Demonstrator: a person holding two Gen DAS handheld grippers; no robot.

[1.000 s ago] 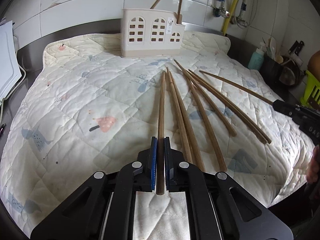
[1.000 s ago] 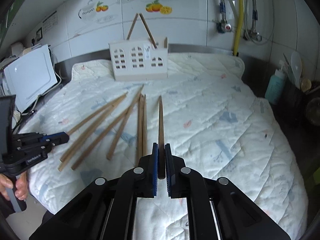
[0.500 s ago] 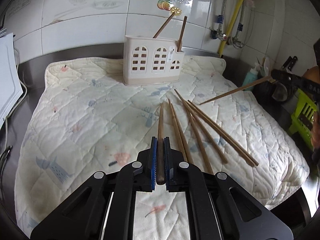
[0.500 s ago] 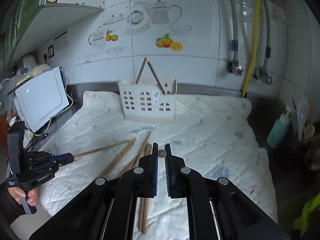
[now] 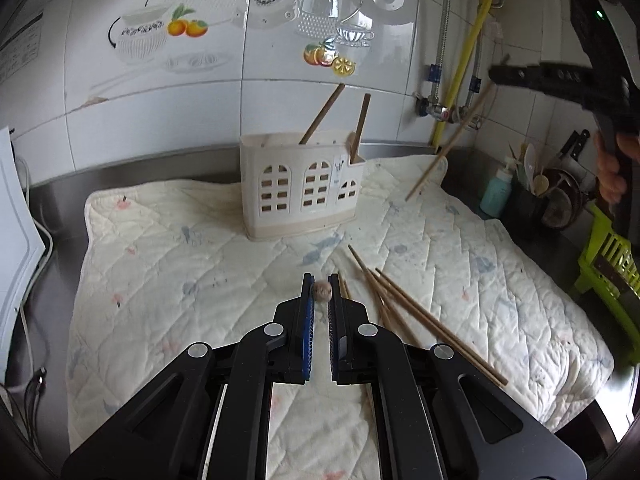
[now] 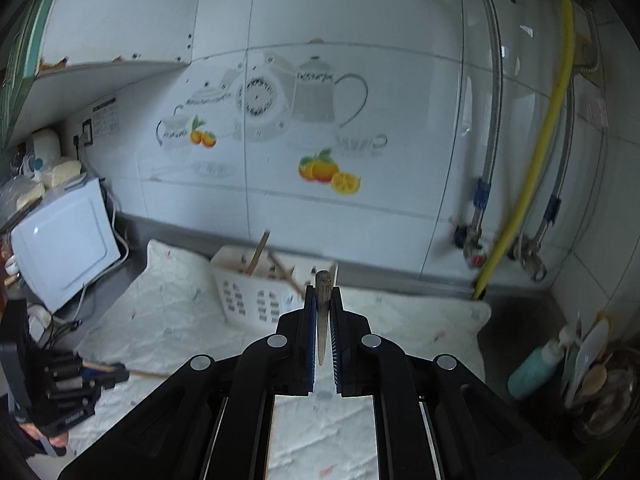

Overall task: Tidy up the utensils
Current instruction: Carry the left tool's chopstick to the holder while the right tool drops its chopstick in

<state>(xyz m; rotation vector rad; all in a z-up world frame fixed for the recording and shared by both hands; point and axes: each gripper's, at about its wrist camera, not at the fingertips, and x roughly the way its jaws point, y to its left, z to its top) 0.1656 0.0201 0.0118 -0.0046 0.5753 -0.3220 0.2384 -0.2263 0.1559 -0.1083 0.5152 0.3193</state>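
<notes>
Fingers of both grippers, left [image 5: 321, 294] and right [image 6: 323, 300], each clamp one chopstick. Holder [image 5: 301, 188] sits ahead of both on the quilt [image 5: 160, 248]; right chopstick [image 5: 448, 148] hangs tip-down, nearer it; spare chopsticks [image 5: 416, 320] lie below.

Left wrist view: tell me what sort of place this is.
Most likely a home kitchen counter. The tiled wall carries teapot-and-fruit decals, a utensil holder with chopsticks stands on a quilted mat, and a pot of spoons and a soap bottle stand to one side.
</notes>
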